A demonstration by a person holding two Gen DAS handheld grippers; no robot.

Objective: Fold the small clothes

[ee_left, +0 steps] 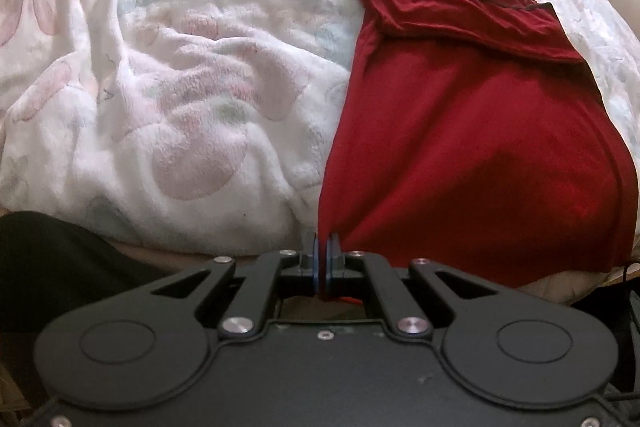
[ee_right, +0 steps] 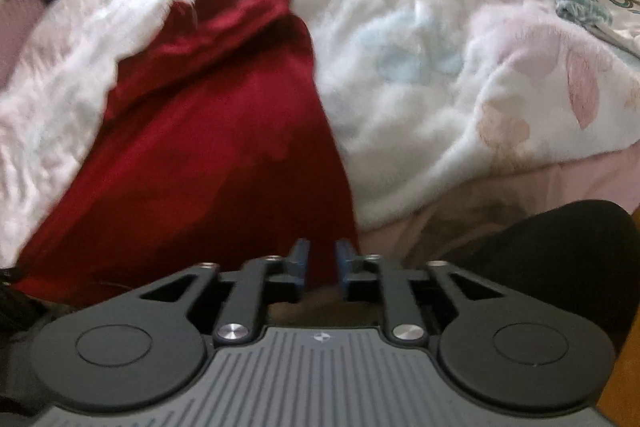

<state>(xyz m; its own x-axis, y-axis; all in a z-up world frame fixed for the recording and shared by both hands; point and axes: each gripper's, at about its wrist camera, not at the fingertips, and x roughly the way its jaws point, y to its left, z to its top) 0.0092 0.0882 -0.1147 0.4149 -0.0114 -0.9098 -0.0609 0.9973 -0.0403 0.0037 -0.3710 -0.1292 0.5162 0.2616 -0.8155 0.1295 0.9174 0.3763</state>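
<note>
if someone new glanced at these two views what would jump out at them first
The dark red top stands out most, lying lengthwise on the white flowered fleece blanket, collar and zip at the far end. Next is the left gripper, shut on the top's near hem corner at the bed's edge. The right gripper is open at the other near corner, red cloth showing between its blue pads.

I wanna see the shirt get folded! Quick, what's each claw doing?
Left claw: closed, pinching the red shirt's bottom corner.
Right claw: open, shirt hem between, not gripped.
</note>
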